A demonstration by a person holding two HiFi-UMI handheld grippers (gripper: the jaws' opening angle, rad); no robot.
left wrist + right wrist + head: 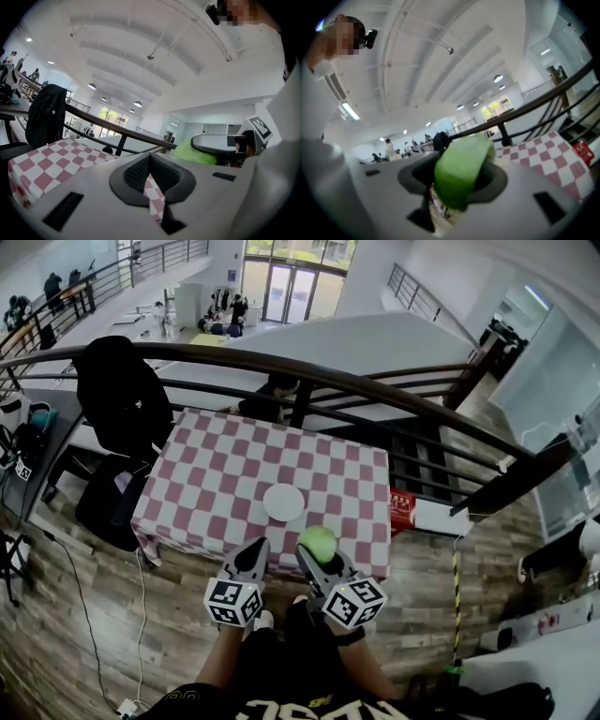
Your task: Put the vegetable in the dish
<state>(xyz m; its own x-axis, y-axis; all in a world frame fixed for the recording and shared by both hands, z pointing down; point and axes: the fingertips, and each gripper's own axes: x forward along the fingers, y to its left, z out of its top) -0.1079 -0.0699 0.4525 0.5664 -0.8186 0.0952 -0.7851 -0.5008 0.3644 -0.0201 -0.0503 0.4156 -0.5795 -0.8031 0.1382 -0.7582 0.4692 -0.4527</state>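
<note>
A green vegetable (318, 543) sits in my right gripper (312, 557), whose jaws are shut on it just above the table's near edge; it fills the jaws (463, 171) in the right gripper view. The white round dish (283, 502) lies on the checked tablecloth a little beyond and left of the vegetable. My left gripper (255, 554) hovers beside the right one, shut and empty, its pads (140, 173) meeting. From the left gripper view the green vegetable (199, 153) shows at the right, clamped in the other gripper.
The table (225, 474) wears a red-and-white checked cloth and stands against a dark railing (309, 367). A black chair with a jacket (117, 395) is at its left. A red box (402, 509) sits by the table's right side. Wooden floor lies around.
</note>
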